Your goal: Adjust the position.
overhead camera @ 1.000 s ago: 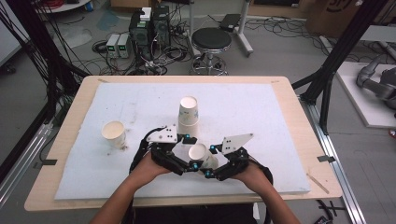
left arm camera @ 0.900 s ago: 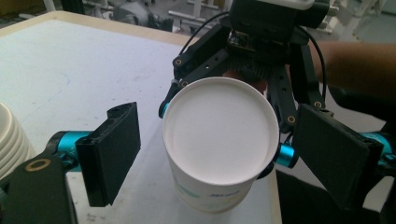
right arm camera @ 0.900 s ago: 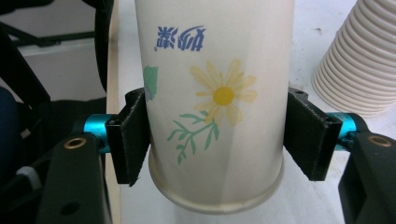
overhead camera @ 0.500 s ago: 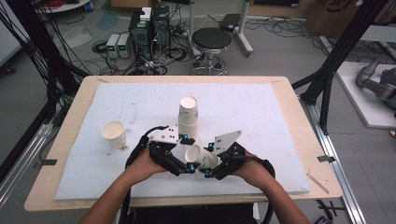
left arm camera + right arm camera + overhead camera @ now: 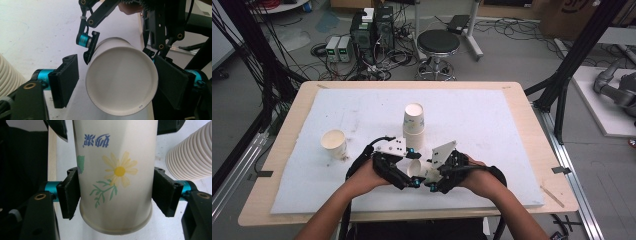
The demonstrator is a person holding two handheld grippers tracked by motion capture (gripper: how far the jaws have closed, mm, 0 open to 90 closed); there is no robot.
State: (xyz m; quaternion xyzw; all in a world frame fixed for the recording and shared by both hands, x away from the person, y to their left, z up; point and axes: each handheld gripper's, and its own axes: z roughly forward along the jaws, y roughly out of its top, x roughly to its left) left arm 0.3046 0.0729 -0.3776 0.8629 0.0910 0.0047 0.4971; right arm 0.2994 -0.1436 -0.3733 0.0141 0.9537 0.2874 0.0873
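A white paper cup (image 5: 416, 168) with a yellow flower print (image 5: 120, 171) lies level between both hands above the white mat. My right gripper (image 5: 116, 195) is shut on it near its rim, both pads pressing the wall. My left gripper (image 5: 120, 80) straddles the cup's base (image 5: 121, 81). Its jaws have just been closing, with a gap still showing at one pad (image 5: 65, 82). In the high view the left gripper (image 5: 408, 176) and right gripper (image 5: 433, 178) face each other near the table's front.
A tall stack of paper cups (image 5: 414, 122) stands just behind the hands, and its ribbed rims (image 5: 190, 157) show close by. A single cup (image 5: 334, 143) stands at the left of the white mat (image 5: 492, 120). A stool and cables lie beyond the table.
The right hand has lifted and shifted a little with the cup, its grey plate tilting up. The left hand has stayed put beside the cup.
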